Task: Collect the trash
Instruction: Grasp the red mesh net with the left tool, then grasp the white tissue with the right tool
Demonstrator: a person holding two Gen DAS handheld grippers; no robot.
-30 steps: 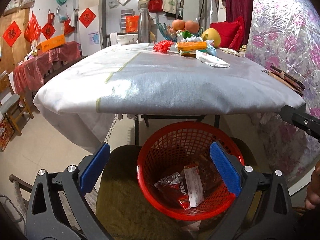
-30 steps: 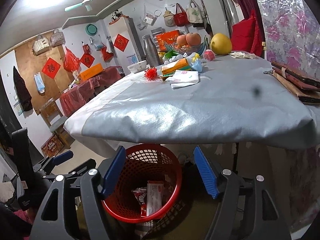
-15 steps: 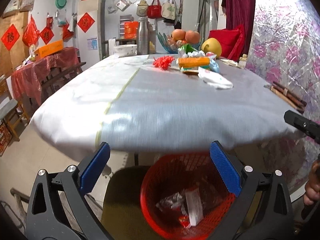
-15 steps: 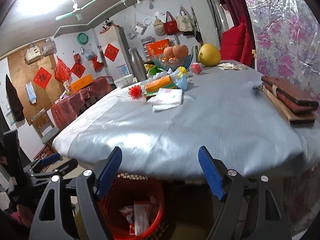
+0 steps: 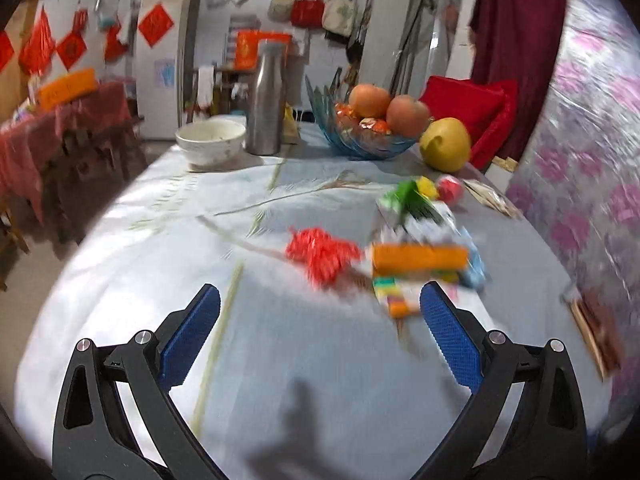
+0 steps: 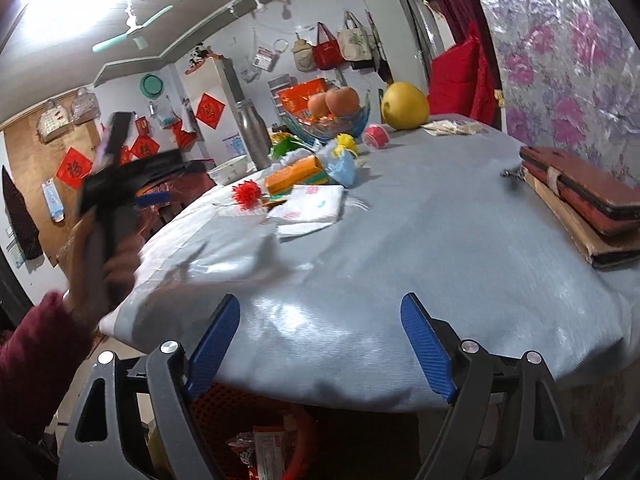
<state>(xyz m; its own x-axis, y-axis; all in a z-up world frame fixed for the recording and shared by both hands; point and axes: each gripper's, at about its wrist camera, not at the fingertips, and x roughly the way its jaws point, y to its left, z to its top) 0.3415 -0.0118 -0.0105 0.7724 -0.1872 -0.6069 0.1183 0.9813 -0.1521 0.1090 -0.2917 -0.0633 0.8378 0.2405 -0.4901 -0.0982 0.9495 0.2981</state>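
Trash: one orange box (image 5: 419,258), one red tassel (image 5: 320,254) (blurred); both grippers' fingers (image 5: 448,338) apart, empty, right opening.

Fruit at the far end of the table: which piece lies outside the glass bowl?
The large yellow pomelo. It sits on the tablecloth beside the blue glass bowl, while the two orange-red fruits rest inside it.

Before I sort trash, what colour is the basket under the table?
Red basket, best in the right wrist view.

A bowl (image 5: 211,142) sits upper left on the table (image 5: 280,360), bottle (image 5: 266,98) right of it, fruit dish (image 5: 360,136) further right.
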